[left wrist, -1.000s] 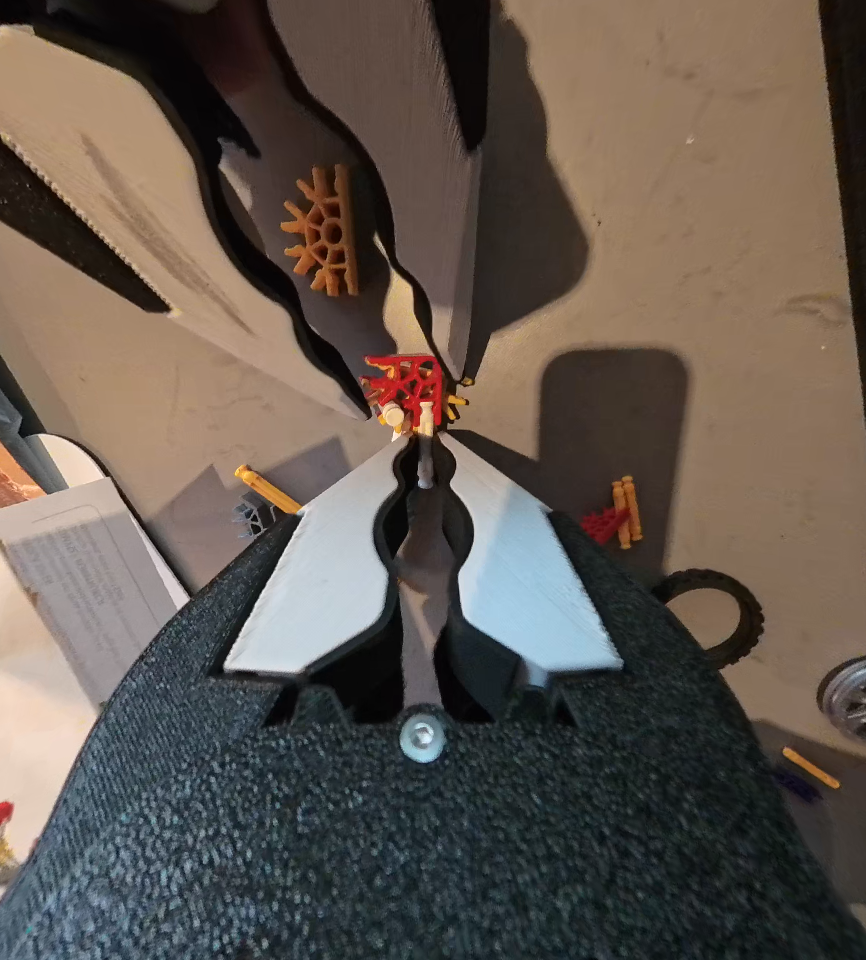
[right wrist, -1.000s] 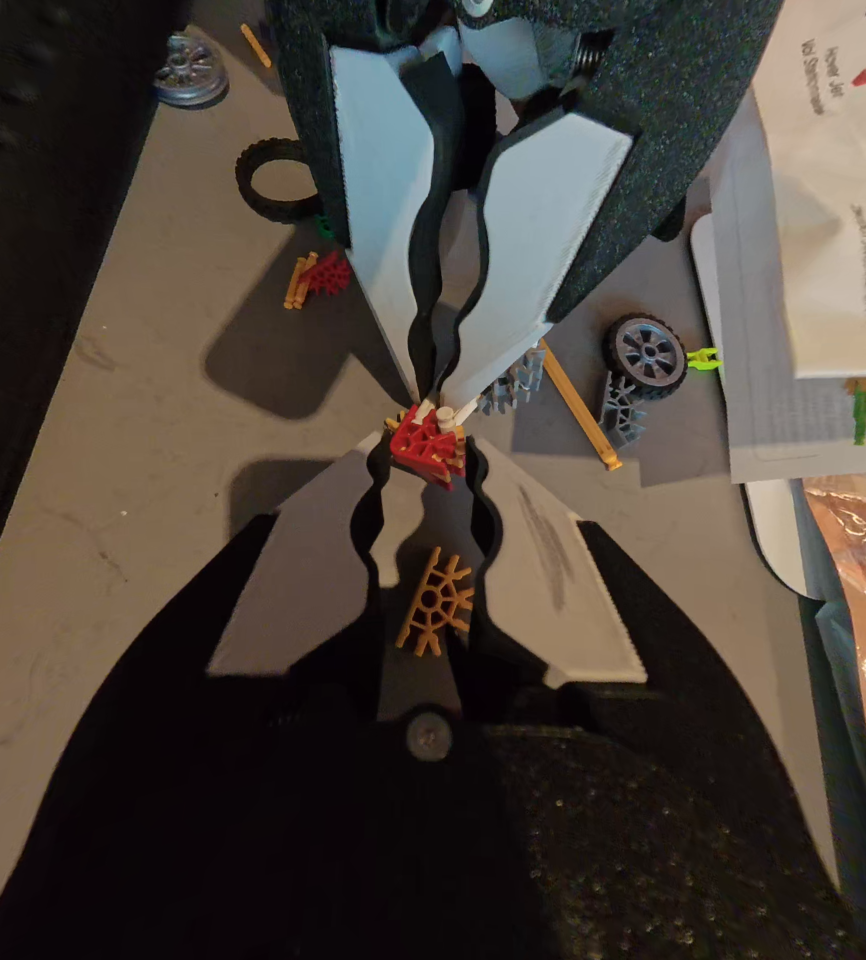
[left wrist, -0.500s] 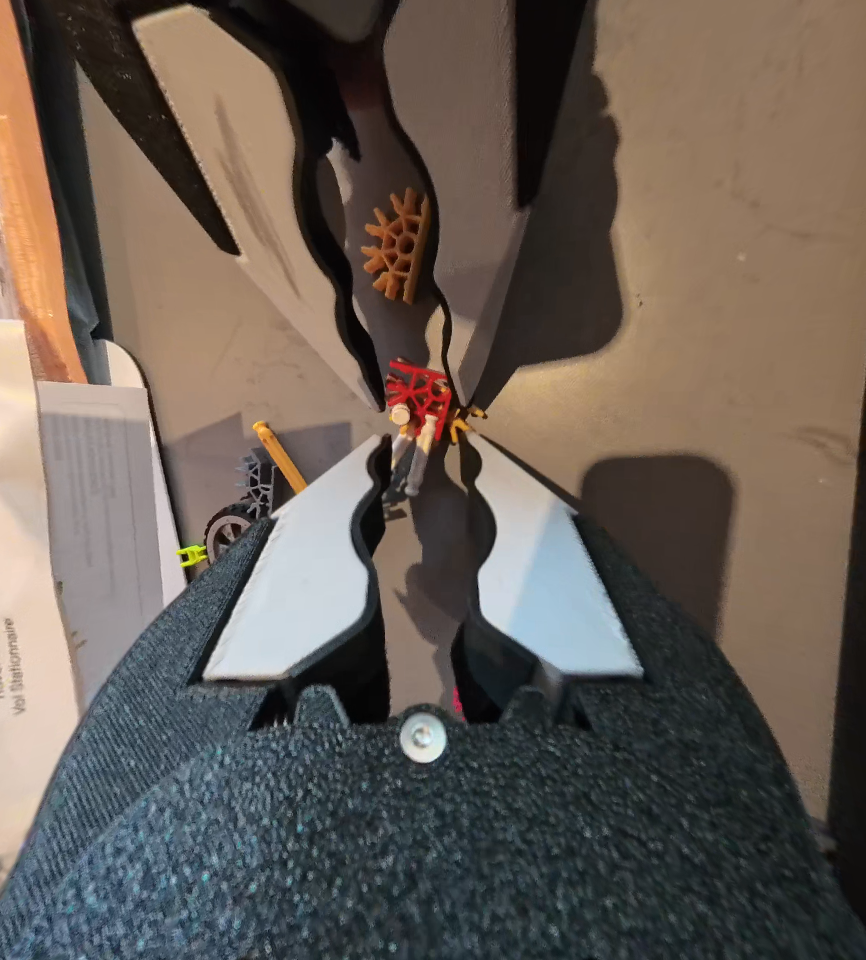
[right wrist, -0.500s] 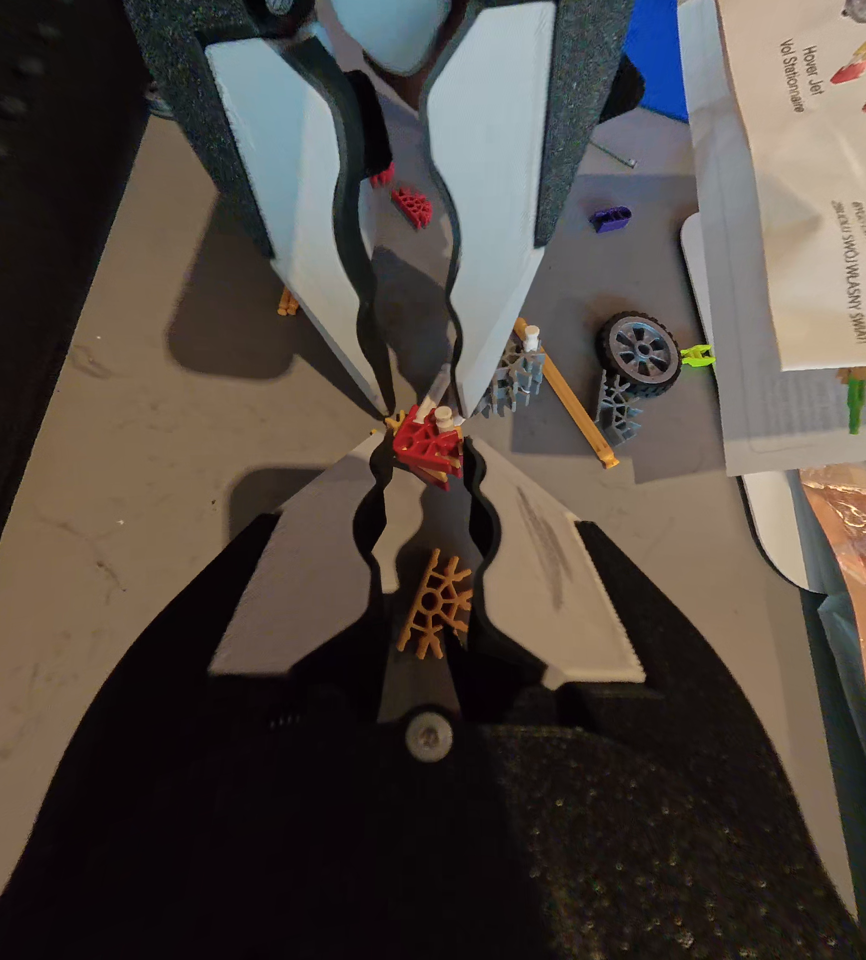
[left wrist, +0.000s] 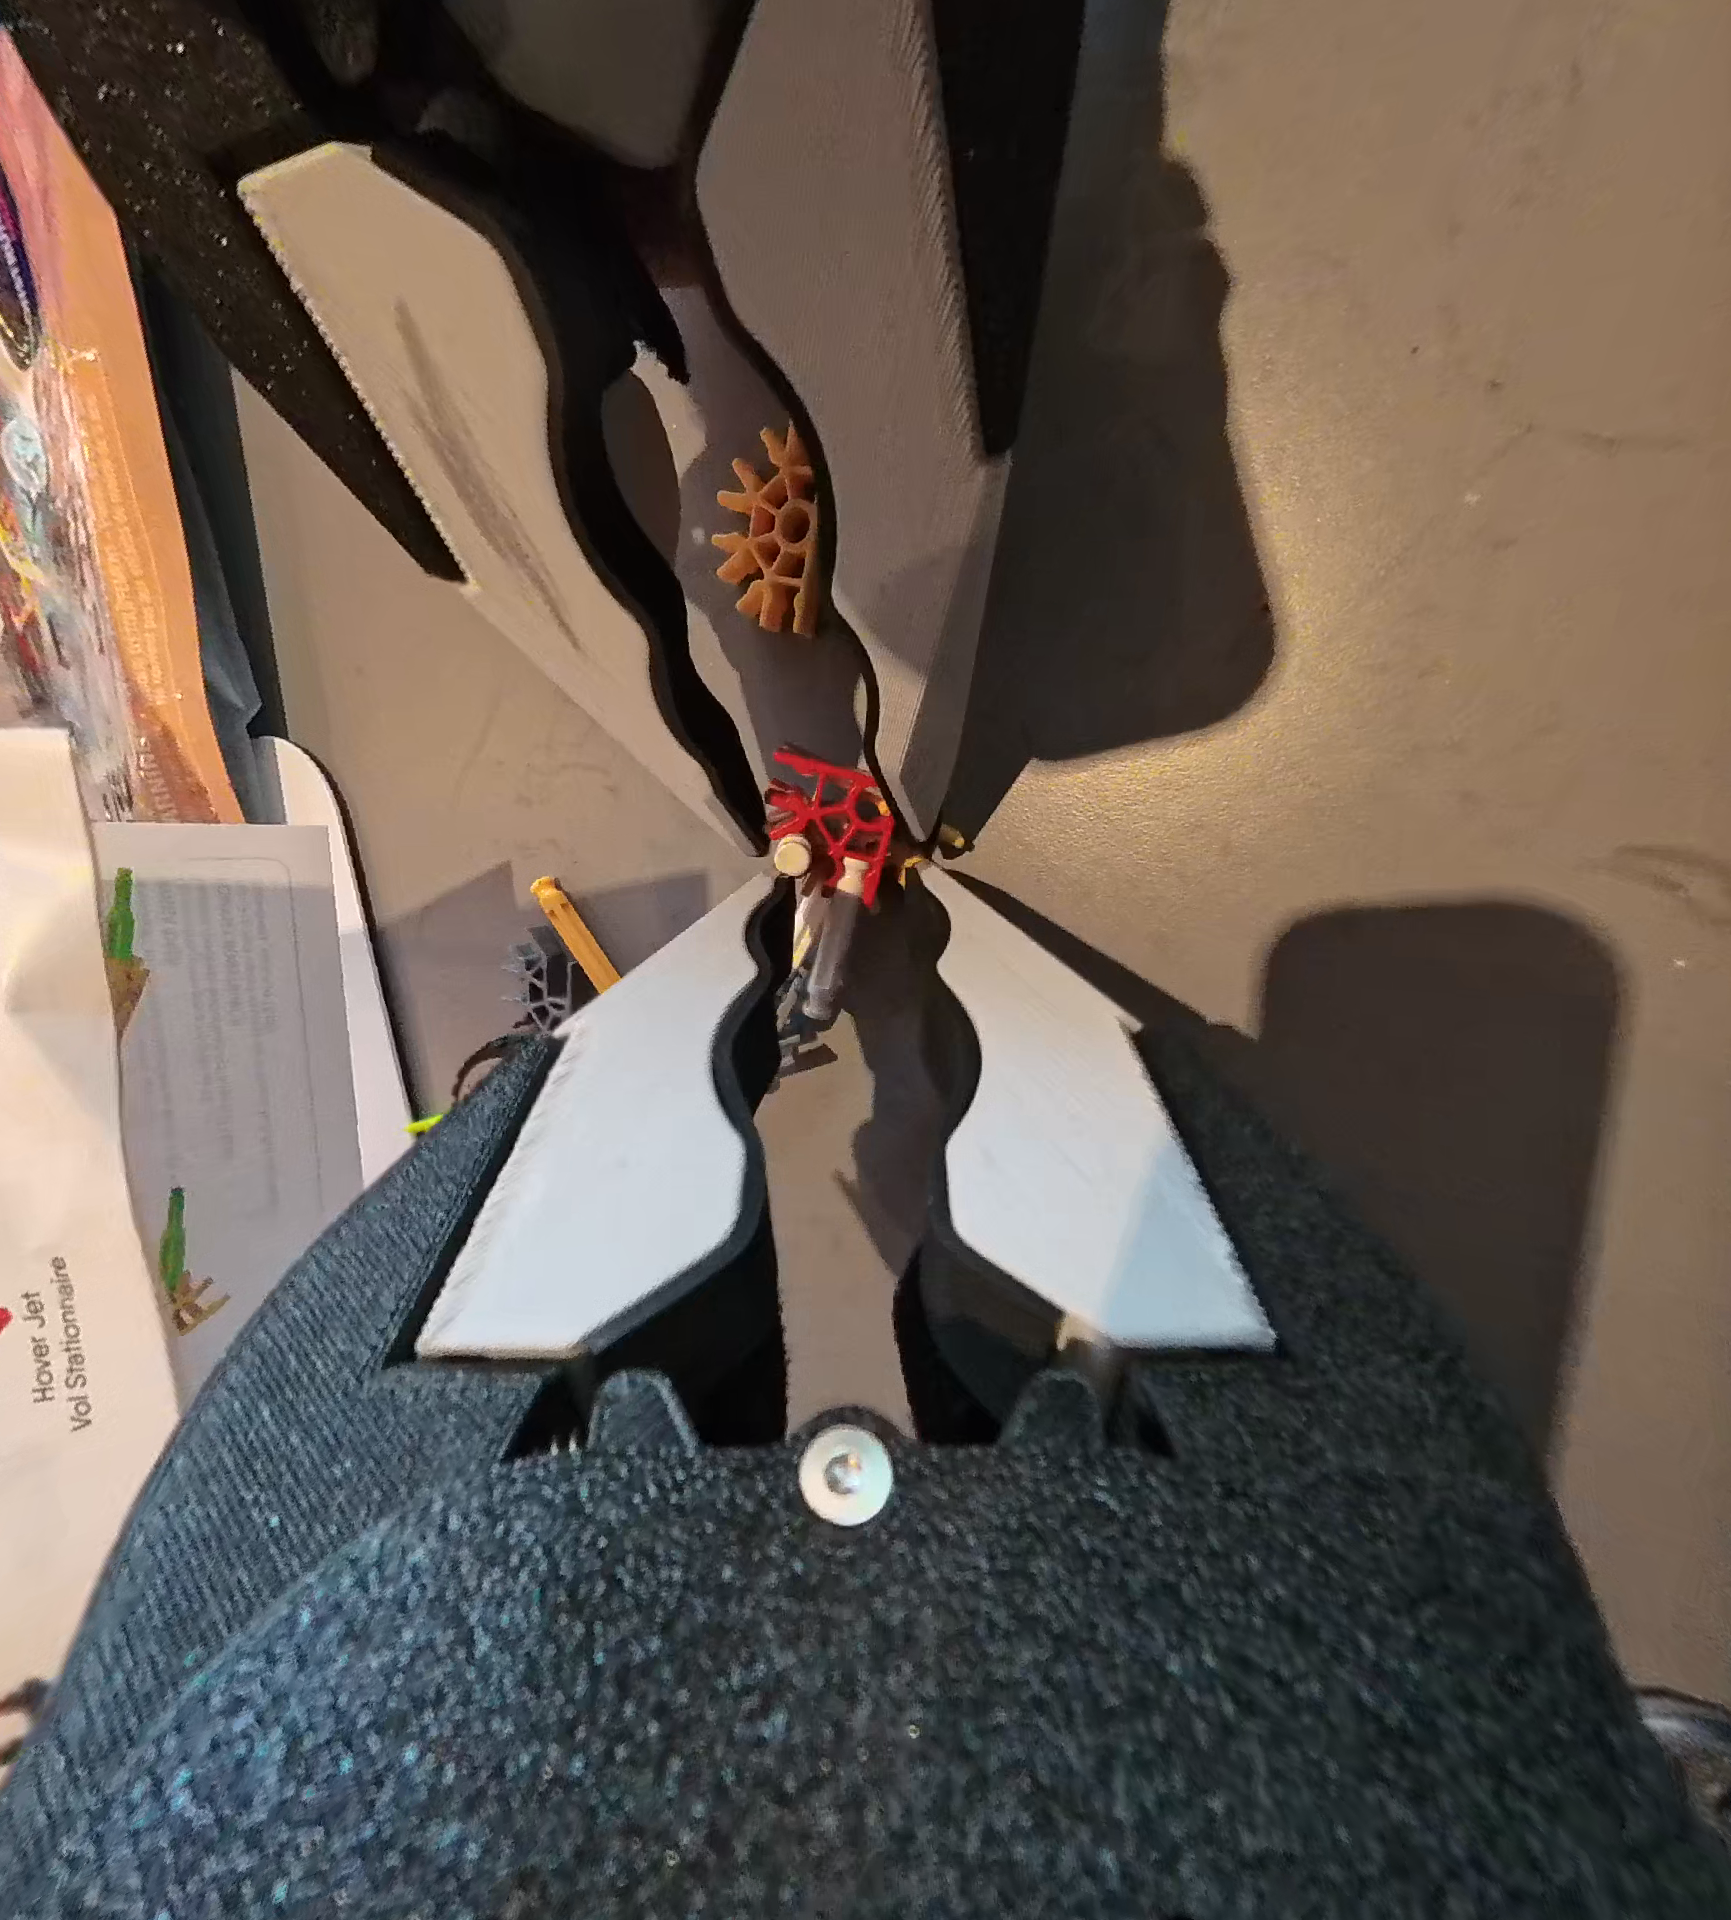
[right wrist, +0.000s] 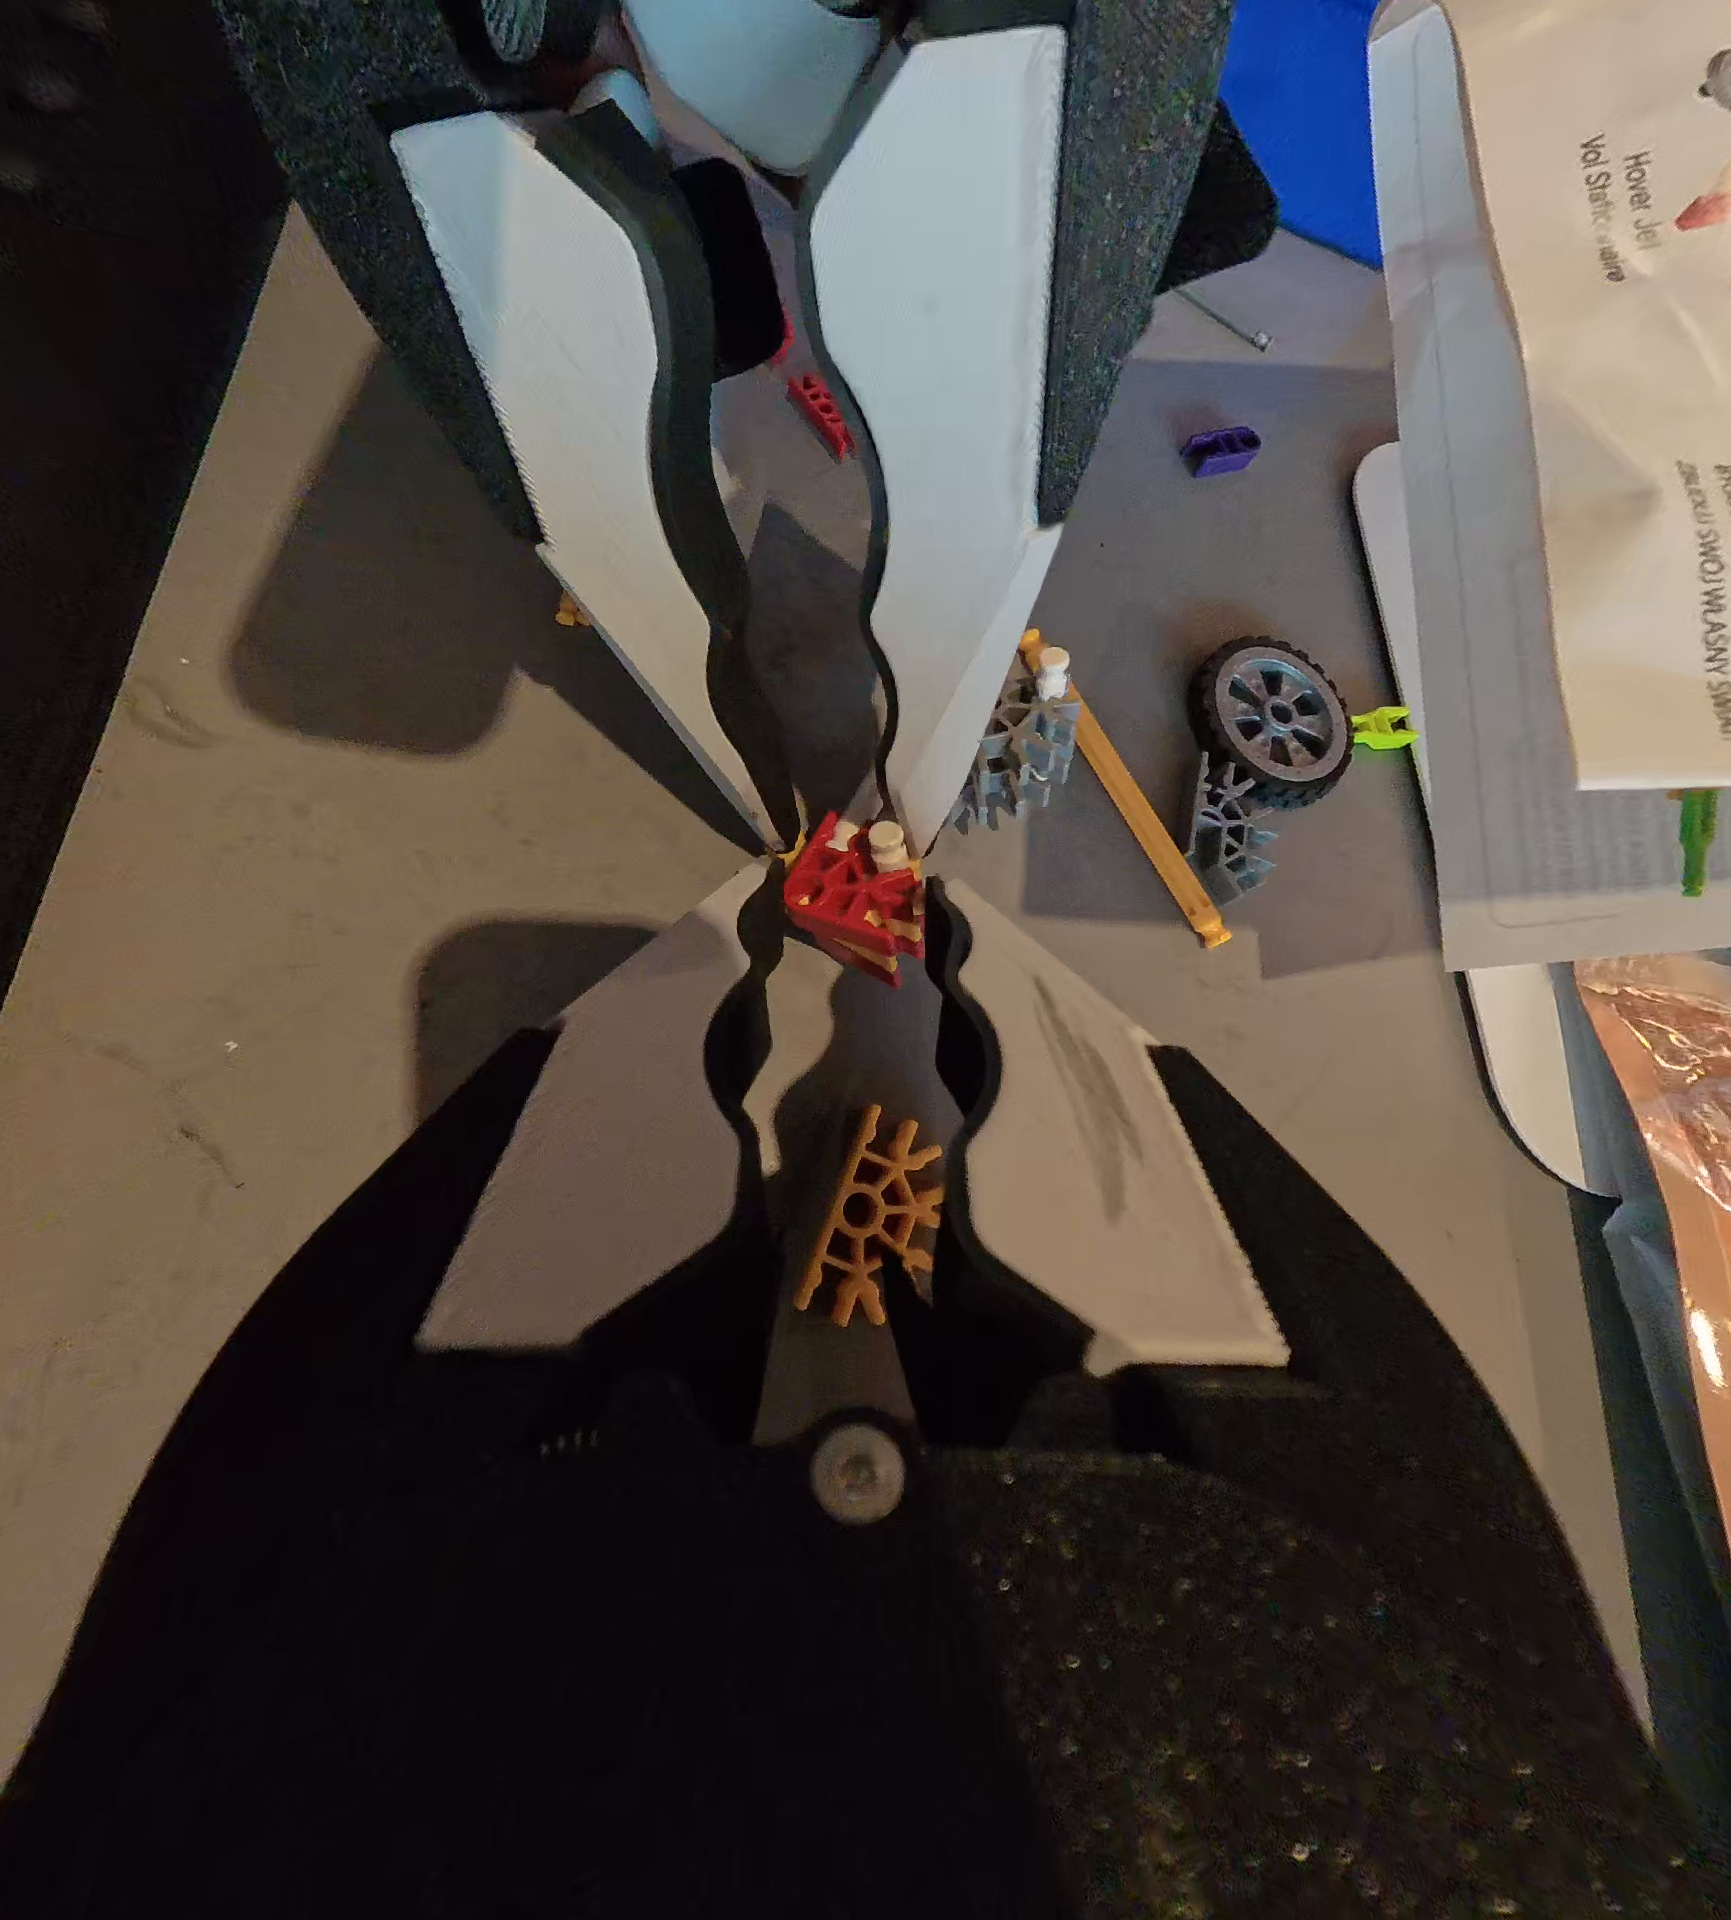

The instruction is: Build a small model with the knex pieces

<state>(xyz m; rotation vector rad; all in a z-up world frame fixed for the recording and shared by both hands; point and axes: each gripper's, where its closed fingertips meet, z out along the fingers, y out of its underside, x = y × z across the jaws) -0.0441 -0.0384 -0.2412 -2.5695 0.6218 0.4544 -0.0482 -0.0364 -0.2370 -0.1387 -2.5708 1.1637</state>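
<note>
Two grippers: tip to tip at red connector [right wrist: 845,899]
Right gripper [right wrist: 845,883]: jaws clamped on red connector; orange connector [right wrist: 866,1231] just behind, between its fingers
Left gripper [left wrist: 840,904]: jaws slightly apart around white rods [left wrist: 825,935] plugged into red connector
Desk [right wrist: 321,935]: wheel [right wrist: 1271,727], grey connectors [right wrist: 1022,753] beyond red connector

A small red connector cluster [left wrist: 833,829] [right wrist: 856,896] with two white pegs sat at frame centre, clamped by the right gripper [right wrist: 845,883], touching the left gripper's [left wrist: 840,888] tips.
</note>
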